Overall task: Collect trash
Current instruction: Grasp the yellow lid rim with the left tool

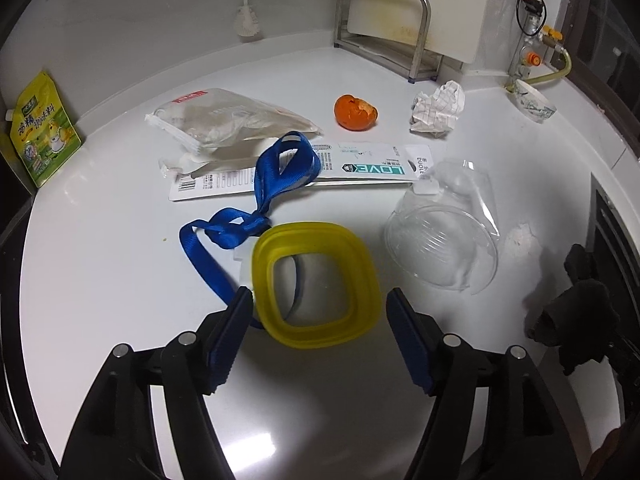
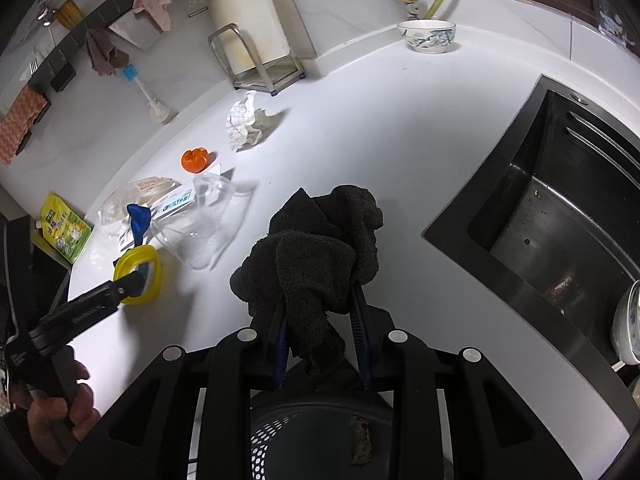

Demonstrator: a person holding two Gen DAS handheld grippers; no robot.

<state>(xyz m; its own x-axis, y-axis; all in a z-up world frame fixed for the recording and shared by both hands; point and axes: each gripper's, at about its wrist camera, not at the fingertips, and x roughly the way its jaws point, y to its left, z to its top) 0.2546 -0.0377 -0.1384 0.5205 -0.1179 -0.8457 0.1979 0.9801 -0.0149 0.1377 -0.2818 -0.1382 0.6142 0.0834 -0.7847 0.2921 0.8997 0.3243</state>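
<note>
Your left hand-held gripper (image 1: 320, 312) is spread wide, its jaws on either side of the yellow ring (image 1: 316, 284) lying on the bench (image 1: 100, 272) toward the near edge. Your right hand-held gripper (image 2: 322, 312) is clamped on a black cloth (image 2: 320, 248), held above the bench near the sink (image 2: 560, 240). Behind the ring: blue strap (image 1: 276, 176), clear cup (image 1: 444, 236) on its side, card package (image 1: 360, 168). Toward the back edge: orange peel (image 1: 355, 112), crumpled paper (image 1: 438, 106).
</note>
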